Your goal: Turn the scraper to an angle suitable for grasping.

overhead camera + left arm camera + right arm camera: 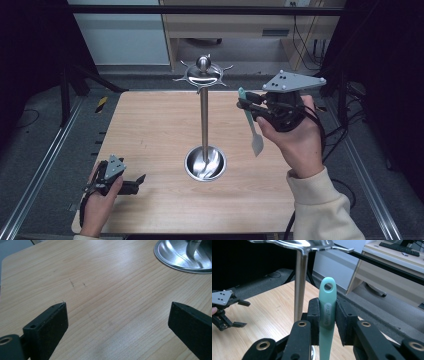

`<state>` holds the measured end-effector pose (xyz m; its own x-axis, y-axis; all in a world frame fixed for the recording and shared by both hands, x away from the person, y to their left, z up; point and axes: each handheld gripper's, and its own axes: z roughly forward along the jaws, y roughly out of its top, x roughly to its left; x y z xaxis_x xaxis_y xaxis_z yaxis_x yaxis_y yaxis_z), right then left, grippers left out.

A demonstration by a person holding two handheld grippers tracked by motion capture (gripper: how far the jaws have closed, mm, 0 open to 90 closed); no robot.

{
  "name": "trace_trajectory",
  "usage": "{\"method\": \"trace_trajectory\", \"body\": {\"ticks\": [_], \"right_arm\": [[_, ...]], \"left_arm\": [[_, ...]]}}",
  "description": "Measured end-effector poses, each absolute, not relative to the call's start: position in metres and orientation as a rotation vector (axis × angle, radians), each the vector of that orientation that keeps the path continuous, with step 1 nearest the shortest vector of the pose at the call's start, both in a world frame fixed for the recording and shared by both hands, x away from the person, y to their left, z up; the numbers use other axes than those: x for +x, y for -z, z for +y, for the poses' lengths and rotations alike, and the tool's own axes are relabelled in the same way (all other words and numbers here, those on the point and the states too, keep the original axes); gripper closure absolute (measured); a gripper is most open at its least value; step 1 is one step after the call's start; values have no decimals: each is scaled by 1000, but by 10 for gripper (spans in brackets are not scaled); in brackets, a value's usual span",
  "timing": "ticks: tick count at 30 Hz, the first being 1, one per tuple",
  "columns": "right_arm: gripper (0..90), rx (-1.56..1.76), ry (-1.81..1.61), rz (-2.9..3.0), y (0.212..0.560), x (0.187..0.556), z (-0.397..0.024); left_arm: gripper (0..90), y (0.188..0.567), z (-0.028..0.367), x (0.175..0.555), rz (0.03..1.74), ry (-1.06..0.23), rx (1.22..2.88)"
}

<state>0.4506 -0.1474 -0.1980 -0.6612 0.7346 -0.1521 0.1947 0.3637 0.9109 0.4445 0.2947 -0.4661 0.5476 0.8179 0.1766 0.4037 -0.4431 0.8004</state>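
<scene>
A chrome utensil stand (204,120) rises from a round dished base (205,164) at the table's middle, with a hooked ring (202,74) at its top. My right gripper (246,106), held up to the right of the pole, is shut on the handle of a teal spatula (251,125), whose pale blade hangs down. In the right gripper view the spatula (327,307) stands upright between the pads of my right gripper (327,320), its hanging hole just below the hooked ring (312,245). My left gripper (137,182) rests open at the front left, nothing between its jaws (117,322).
The wooden table (150,130) has rounded corners and metal rails along both sides. In the left gripper view the stand's base (175,257) lies ahead to the right. A desk and cables stand behind the table.
</scene>
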Motion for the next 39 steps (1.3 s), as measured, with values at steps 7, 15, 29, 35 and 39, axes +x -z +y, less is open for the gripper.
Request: {"method": "trace_trajectory", "body": {"ticks": [7,15,29,35,39], "right_arm": [[745,782,-1300,2067,194,446,-144],[744,758,-1310,2064,191,442,-139],[744,738,-1338,2057,188,437,-136],[744,734,-1348,2053,187,436,-136],[744,732,-1354,2051,186,436,-135]], "left_arm": [[25,466,295,445,980,-730,2058],[25,466,295,444,984,-732,2056],[26,466,295,444,982,-730,2060],[26,466,295,444,981,-729,2061],[26,466,295,444,979,-729,2063]]}}
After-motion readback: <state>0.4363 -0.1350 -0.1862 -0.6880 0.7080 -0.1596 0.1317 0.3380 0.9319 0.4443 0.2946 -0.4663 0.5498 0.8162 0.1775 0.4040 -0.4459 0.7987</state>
